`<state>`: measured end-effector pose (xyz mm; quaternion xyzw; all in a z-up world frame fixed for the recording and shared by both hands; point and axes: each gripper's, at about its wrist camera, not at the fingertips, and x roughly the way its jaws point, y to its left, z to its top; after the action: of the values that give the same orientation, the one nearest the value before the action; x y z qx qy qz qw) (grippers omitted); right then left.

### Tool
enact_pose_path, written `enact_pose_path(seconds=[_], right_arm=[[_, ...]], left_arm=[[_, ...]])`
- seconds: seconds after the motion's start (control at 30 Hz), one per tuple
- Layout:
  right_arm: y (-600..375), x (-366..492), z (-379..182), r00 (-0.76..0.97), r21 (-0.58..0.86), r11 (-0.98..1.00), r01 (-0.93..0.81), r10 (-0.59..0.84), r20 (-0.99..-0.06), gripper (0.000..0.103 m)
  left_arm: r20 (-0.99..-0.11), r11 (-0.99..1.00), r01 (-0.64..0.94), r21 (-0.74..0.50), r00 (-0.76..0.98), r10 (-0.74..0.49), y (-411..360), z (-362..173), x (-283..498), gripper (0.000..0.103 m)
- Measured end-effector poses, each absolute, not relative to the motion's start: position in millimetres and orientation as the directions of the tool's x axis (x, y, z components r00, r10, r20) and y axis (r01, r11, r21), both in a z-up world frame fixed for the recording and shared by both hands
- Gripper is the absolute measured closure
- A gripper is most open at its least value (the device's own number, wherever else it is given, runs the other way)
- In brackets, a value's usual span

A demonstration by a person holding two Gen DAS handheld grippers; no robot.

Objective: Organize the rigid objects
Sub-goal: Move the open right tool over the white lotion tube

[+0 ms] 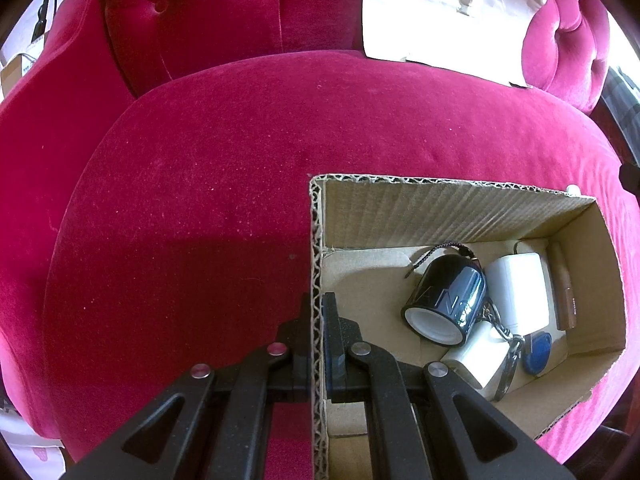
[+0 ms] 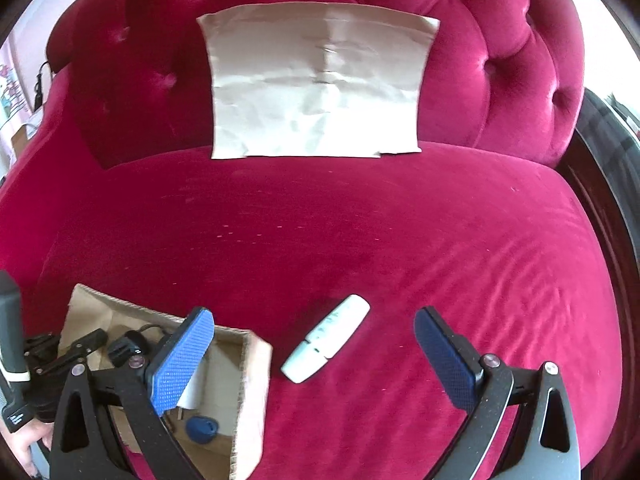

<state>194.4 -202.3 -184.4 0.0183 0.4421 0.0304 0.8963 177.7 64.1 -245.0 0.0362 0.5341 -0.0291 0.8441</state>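
Note:
An open cardboard box sits on the red velvet sofa seat. My left gripper is shut on the box's left wall, one finger outside and one inside. Inside lie a dark cylinder with a white end, a white block, a white adapter, a blue key fob, a key ring and a brown stick. In the right wrist view the box is at lower left. A pale blue-white oblong device lies on the seat between the wide open fingers of my right gripper.
A crumpled sheet of brown paper leans against the tufted sofa back. A hand holds the left tool at the lower left edge. The seat cushion stretches bare behind and right of the device.

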Motion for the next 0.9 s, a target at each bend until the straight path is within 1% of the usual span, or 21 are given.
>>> enact_pose_path(seconds=[0.33, 0.9], right_arm=[[-235, 205, -205, 0.584, 0.068, 0.997, 0.042, 0.031, -0.811, 0.001], [-243, 220, -239, 0.53, 0.109, 0.991, 0.074, 0.054, -0.846, 0.001]], left_arm=[[-0.904, 0.995, 0.09, 0.035, 0.428, -0.007, 63, -245, 178, 0.1], [-0.903, 0.994, 0.101, 0.042, 0.43, -0.006, 63, -245, 177, 0.1]])
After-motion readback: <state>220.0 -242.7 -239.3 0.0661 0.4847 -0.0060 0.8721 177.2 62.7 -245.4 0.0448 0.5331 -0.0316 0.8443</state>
